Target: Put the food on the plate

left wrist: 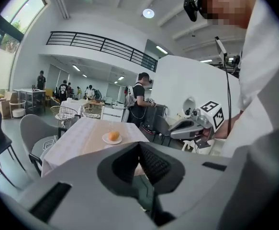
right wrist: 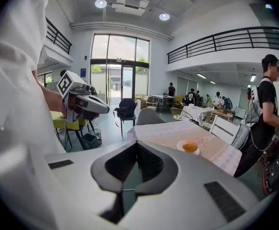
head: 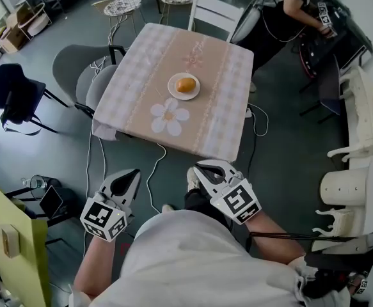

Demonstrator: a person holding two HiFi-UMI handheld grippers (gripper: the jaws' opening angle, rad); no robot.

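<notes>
An orange round piece of food lies on a small white plate in the middle of a table with a checked, flower-print cloth. In the left gripper view the food and the plate are far off, as are the food and the plate in the right gripper view. My left gripper and right gripper are held close to my body, well short of the table. Both are shut, with nothing between the jaws, in the left gripper and right gripper views.
A grey chair stands at the table's left and a white chair at its far side. A dark chair is further left. A person works at the back right. Cables run over the floor. White furniture lines the right.
</notes>
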